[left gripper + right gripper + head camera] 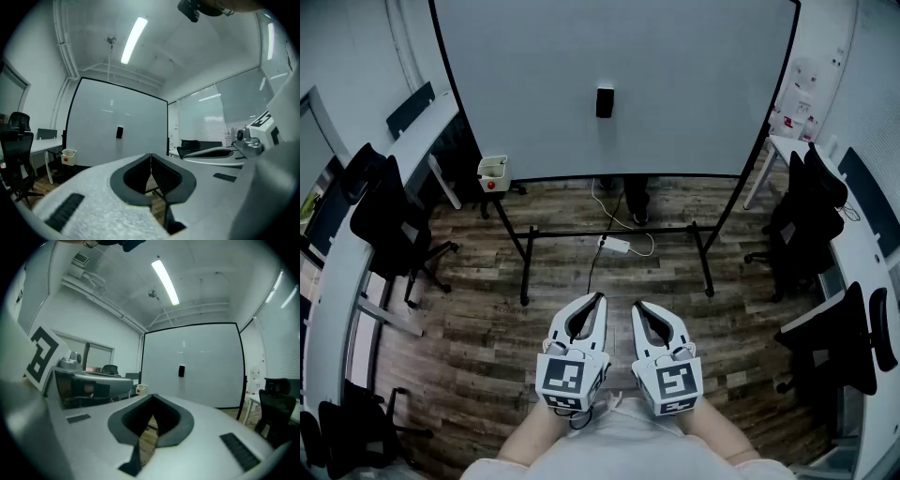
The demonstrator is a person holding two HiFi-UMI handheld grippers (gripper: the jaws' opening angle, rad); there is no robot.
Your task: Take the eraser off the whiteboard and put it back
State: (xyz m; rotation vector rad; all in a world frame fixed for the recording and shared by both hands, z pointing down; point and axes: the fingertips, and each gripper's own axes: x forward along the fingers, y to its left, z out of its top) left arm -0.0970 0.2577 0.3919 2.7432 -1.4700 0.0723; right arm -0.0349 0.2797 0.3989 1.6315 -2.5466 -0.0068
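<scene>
A small black eraser (605, 102) sticks upright on the big whiteboard (694, 84), near its middle. Both grippers are held close to the person's body, far short of the board, side by side and pointing at it. The left gripper (598, 298) is shut with nothing between its jaws. The right gripper (637, 306) is shut and empty too. In the left gripper view the eraser (120, 132) shows on the whiteboard (93, 140) beyond the closed tips of the left gripper (151, 154). In the right gripper view the eraser (181, 371) hangs above the tips of the right gripper (153, 395).
The whiteboard's black stand (525, 272) spreads its feet over the wood floor between me and the board. A white power strip (616, 246) with cables lies there. A white bin (492, 172) sits at the board's lower left. Office chairs (389, 220) (811, 216) and desks line both sides.
</scene>
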